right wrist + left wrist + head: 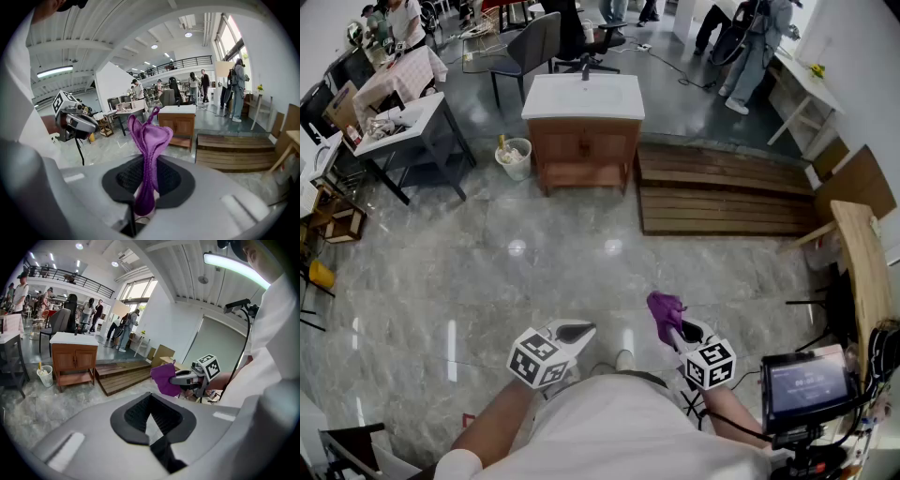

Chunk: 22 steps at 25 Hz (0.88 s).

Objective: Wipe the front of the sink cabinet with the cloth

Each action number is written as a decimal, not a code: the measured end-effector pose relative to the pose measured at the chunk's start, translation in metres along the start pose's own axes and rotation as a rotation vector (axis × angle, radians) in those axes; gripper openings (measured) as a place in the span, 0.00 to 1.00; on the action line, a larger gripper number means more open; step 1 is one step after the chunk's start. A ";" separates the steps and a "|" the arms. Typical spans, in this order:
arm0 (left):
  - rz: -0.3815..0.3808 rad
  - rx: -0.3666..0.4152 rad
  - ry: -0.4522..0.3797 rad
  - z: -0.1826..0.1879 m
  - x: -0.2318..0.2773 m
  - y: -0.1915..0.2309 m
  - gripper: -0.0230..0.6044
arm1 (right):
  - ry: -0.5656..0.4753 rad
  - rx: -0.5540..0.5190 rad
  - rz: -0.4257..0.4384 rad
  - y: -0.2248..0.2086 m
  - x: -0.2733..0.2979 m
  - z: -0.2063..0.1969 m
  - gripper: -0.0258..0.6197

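Observation:
The sink cabinet, brown wood with a white basin top, stands far ahead across the grey floor; it also shows as the cabinet in the left gripper view and the cabinet in the right gripper view. My right gripper is held close to my body, shut on a purple cloth. That cloth sticks up bunched from between the jaws. My left gripper hangs beside it, shut and with nothing in it. From the left gripper view the cloth hangs off the right gripper.
A low wooden platform lies right of the cabinet, a white bin at its left. Tables and a chair stand at the back left, with people beyond. A wooden board and a screen are at my right.

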<state>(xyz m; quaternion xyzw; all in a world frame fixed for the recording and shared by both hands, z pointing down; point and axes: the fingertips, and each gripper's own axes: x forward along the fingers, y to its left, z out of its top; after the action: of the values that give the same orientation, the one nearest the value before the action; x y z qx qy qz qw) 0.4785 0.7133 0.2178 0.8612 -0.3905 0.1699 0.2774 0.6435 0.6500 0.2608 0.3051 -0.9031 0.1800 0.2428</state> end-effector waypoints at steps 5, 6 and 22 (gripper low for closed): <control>0.019 0.005 -0.027 0.020 0.032 -0.022 0.05 | -0.016 -0.029 0.014 -0.039 -0.015 0.003 0.13; 0.024 0.008 -0.030 0.019 0.036 -0.025 0.05 | -0.019 -0.034 0.018 -0.044 -0.016 -0.002 0.13; 0.085 -0.053 -0.005 0.084 0.107 0.060 0.05 | -0.001 0.053 0.072 -0.157 0.077 0.043 0.13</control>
<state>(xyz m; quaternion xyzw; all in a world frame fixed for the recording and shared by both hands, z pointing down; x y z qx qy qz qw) 0.5068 0.5672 0.2269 0.8366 -0.4319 0.1688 0.2915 0.6760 0.4766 0.2954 0.2787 -0.9086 0.2122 0.2274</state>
